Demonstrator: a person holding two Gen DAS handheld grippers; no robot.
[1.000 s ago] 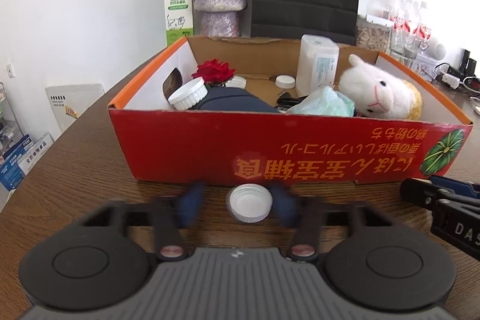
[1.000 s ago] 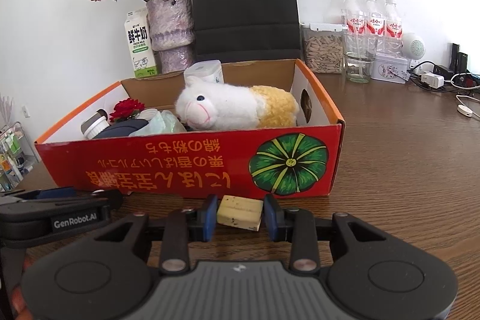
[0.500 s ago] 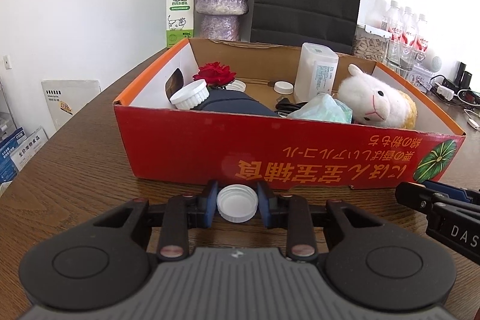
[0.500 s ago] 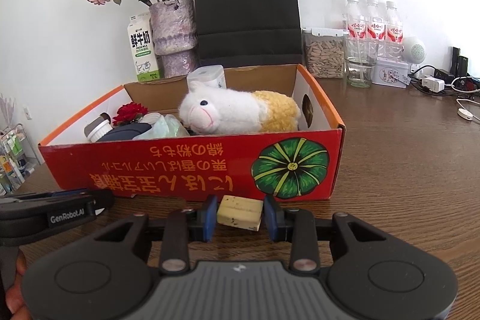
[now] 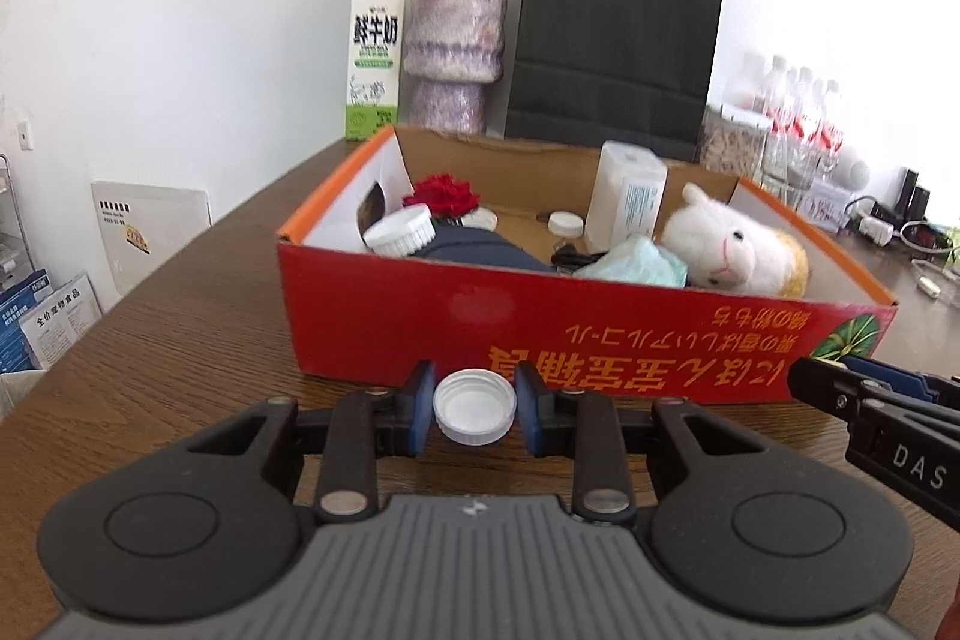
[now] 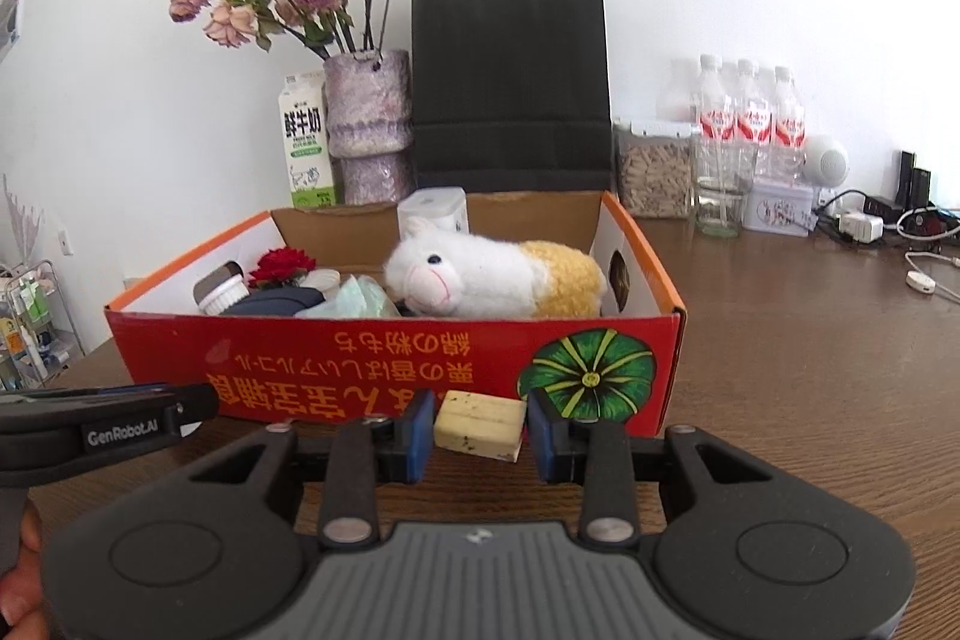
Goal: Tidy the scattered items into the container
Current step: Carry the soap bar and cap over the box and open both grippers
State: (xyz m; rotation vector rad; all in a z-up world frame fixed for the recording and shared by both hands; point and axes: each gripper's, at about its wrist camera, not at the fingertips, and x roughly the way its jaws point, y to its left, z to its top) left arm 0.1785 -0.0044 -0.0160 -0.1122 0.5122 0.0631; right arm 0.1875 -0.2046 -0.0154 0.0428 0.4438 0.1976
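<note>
The white cap (image 5: pixel 474 413) sat clamped in the left gripper (image 5: pixel 474 415) before the red box (image 5: pixel 540 334), higher against its front wall than a second earlier. The right gripper (image 6: pixel 478 427) gripped a cream block (image 6: pixel 478 425), its far side hidden, above the worktop (image 6: pixel 810 340).

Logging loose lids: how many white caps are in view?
3: a cap in the left gripper, a ribbed cap at the box's left, a small cap farther back. Others may be hidden.
</note>
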